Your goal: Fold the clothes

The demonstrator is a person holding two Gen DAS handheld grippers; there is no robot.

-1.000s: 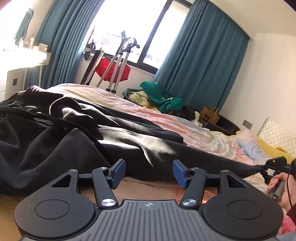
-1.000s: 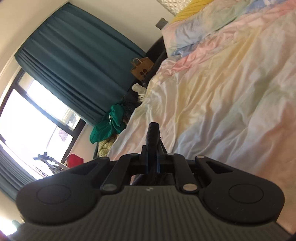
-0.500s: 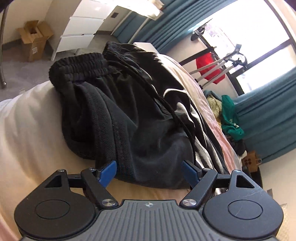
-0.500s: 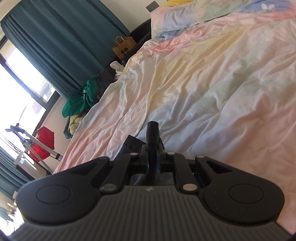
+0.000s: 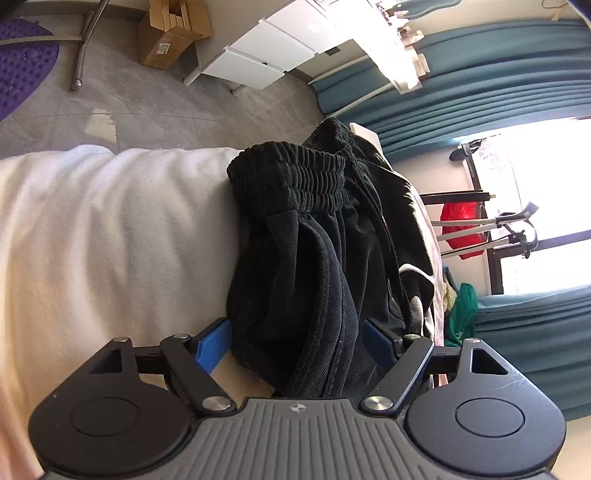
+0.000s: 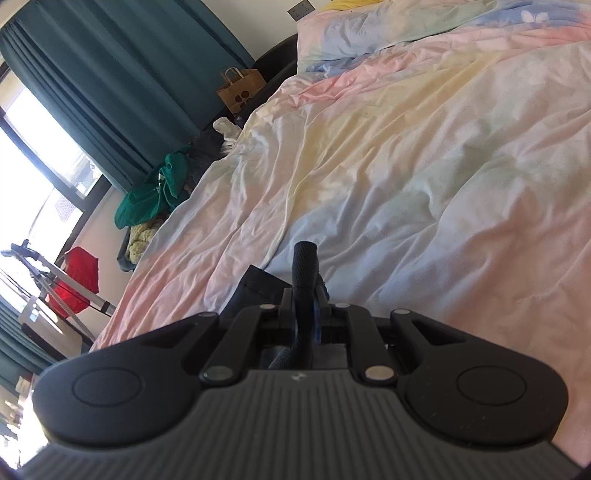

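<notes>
Black trousers (image 5: 314, 266) are straddled on the bed (image 5: 110, 229) by the open left hand-held gripper (image 5: 295, 347), jaws just widened; black cloth (image 6: 304, 269) is pinched by the right hand-held gripper (image 6: 306, 314); teal curtains (image 6: 122, 74) are seen.

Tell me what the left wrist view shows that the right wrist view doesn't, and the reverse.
Left wrist only: the black pants with their elastic waistband, bunched between the open fingers of the left gripper, plus the floor, a cardboard box and white drawers.

Right wrist only: the right gripper shut on a dark fabric edge, the pastel duvet and a paper bag.

Both: teal curtains, the bright window, a red item on a stand, and green clothing.
</notes>
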